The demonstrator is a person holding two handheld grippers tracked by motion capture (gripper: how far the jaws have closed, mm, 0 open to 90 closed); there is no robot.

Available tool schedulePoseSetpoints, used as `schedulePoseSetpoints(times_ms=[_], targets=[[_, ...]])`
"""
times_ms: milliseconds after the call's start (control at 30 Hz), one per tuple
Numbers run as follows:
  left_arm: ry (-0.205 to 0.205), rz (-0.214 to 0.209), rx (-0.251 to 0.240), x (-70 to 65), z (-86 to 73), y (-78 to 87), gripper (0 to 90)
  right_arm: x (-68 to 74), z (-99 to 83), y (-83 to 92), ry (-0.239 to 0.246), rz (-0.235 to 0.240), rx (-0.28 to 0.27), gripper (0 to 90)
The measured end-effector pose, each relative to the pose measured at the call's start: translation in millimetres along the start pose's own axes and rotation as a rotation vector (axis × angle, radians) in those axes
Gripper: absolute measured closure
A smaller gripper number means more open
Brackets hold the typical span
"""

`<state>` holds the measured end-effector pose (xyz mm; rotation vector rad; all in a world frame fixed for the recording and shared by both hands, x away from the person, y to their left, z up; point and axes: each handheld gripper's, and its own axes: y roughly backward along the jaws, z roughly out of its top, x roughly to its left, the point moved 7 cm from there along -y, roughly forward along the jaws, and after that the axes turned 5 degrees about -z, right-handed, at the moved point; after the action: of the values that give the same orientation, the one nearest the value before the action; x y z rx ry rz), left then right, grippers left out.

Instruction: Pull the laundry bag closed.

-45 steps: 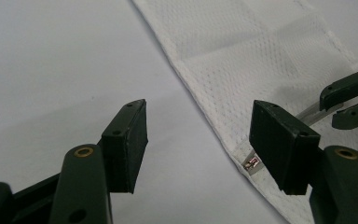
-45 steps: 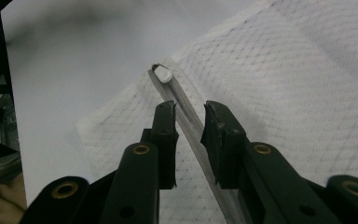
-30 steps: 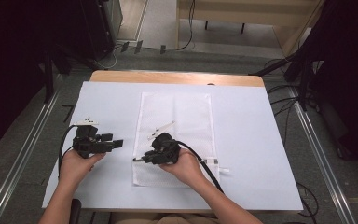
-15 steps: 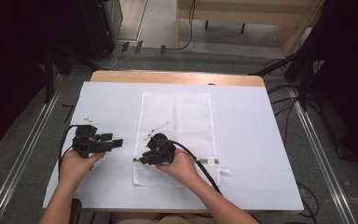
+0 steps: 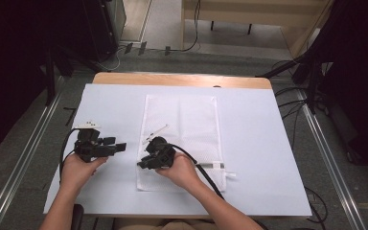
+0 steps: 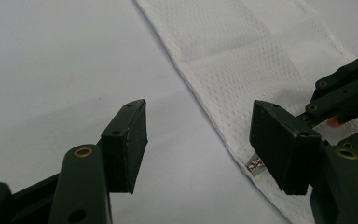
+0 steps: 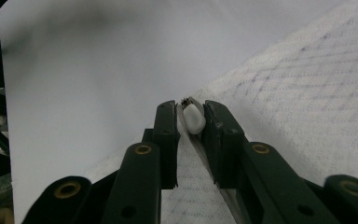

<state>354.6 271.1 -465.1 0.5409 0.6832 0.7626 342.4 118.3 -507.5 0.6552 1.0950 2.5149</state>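
Observation:
A white mesh zipper bag [image 5: 191, 120] lies flat in the middle of the white-covered table [image 5: 258, 143]. My right gripper [image 5: 142, 163] is at the bag's near left edge, shut on the small white zipper pull [image 7: 194, 118]; its jaws pinch the pull at the edge of the mesh bag [image 7: 307, 93]. My left gripper [image 5: 121, 145] rests on the sheet just left of the bag, open with nothing between its fingers [image 6: 128, 140]. In the left gripper view the mesh bag [image 6: 242, 51] runs diagonally, with a metal zipper end [image 6: 257, 164] at its edge and the right gripper [image 6: 345, 88] beyond.
A white strap [image 5: 219, 167] sticks out from the bag's near right side. A thin white cord [image 5: 158, 129] lies on the mesh. The wooden table edge [image 5: 182, 79] is at the far side, with cables and stands on the floor around.
My right gripper has crept slightly left along the bag's near edge, still holding the zipper pull. The left gripper has stayed put.

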Motion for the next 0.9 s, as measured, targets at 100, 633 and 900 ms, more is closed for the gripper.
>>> schedulePoseSetpoints(times_ms=[100, 633, 900], targets=[[0.002, -0.001, -0.002, 0.0, 0.0, 0.1, 37.3, -0.6, 0.5, -2.8, -0.001, -0.004, 0.007, 82.3], [-0.004, -0.01, 0.005, -1.9, -1.0, -0.9, 38.2, 3.0, -0.5, -6.1, 0.036, -0.012, 0.022, 87.8], [-0.03, -0.02, 0.024, -5.2, -3.4, -1.9, 39.4, 2.5, 3.1, 3.8, 0.04, 0.002, 0.0, 87.8]])
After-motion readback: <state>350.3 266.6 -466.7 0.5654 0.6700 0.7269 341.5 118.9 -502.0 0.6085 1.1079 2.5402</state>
